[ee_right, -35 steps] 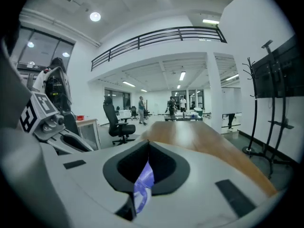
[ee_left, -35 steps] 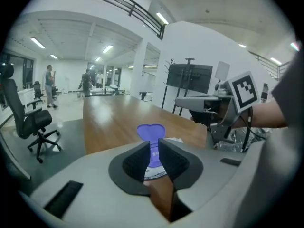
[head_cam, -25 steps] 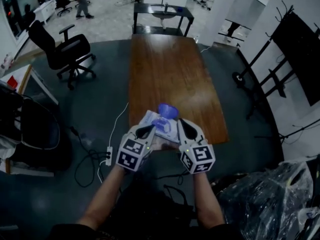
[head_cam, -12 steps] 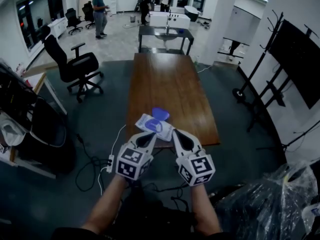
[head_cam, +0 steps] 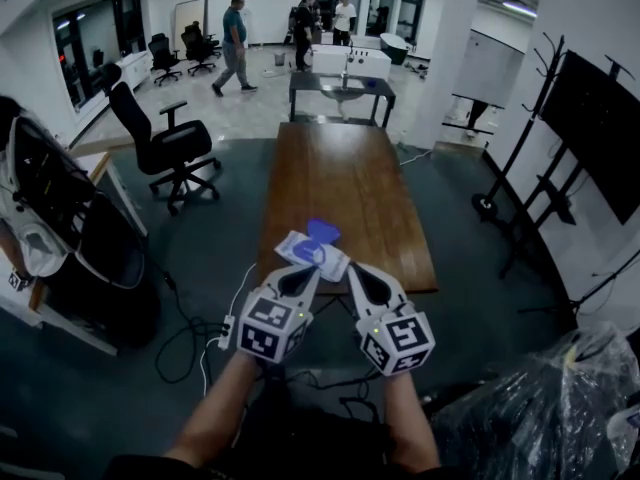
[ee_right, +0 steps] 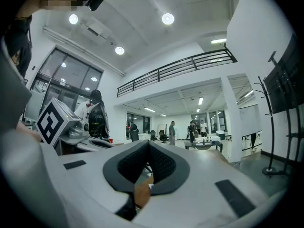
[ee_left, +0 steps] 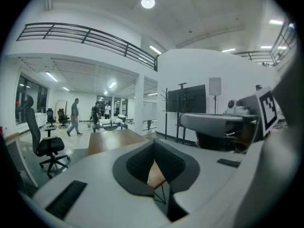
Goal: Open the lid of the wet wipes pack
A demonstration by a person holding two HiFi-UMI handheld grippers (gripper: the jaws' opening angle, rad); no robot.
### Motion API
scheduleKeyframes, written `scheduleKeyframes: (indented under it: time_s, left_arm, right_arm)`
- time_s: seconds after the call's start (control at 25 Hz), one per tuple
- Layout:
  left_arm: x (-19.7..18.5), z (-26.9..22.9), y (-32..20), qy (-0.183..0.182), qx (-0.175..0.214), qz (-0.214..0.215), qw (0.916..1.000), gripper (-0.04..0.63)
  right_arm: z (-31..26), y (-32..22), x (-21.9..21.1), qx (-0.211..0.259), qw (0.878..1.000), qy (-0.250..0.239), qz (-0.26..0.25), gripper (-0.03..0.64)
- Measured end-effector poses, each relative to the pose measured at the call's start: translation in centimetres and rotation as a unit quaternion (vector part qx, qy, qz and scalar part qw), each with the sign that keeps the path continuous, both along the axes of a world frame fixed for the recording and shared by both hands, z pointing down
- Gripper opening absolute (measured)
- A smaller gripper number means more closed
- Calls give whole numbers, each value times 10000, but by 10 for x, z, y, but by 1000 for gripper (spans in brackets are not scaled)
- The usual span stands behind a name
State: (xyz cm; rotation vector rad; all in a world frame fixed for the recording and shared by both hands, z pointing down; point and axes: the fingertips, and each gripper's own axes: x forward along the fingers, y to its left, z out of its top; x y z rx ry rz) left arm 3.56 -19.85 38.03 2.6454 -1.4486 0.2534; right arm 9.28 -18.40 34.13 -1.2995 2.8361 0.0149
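The wet wipes pack (head_cam: 303,252) is white and lies at the near left end of the long wooden table (head_cam: 350,183). Its blue lid (head_cam: 322,232) stands raised at the pack's far side. My left gripper (head_cam: 309,274) is shut and empty, its tips just short of the pack's near edge. Beside it, my right gripper (head_cam: 354,272) is also shut with nothing in it, close to the pack's near right corner. In the left gripper view the left gripper (ee_left: 154,150) points almost level along the table (ee_left: 114,140). The right gripper (ee_right: 148,145) shows dark pads pressed together.
A black office chair (head_cam: 165,153) stands left of the table, and a dark table (head_cam: 342,86) with white gear stands beyond it. People (head_cam: 234,30) walk at the far end. A screen stand (head_cam: 590,133) is at the right, a plastic bag (head_cam: 545,408) near right, a power strip (head_cam: 226,330) on the floor.
Both grippers have drawn back from over the pack towards me and risen, staying shut. The view has tilted up, so more of the room shows. The pack lies with its lid up.
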Motion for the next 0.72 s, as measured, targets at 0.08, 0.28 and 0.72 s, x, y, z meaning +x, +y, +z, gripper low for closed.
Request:
scheduleKeyframes:
  time_s: [0.08,0.28,0.72]
  left_arm:
    - [3,-2,5,-8,42,-28,10000,6]
    - [7,-5,14,-33,76,-75,9999,6]
    - [9,-3,12,-123,83,-52,9999,6]
  right_arm:
    - [-1,5,1,48,10000,-9,-79,11]
    - [-3,14,5,72,9998,-17,-166,11]
    - [-1,12,8,62,9999,-54,-145,11]
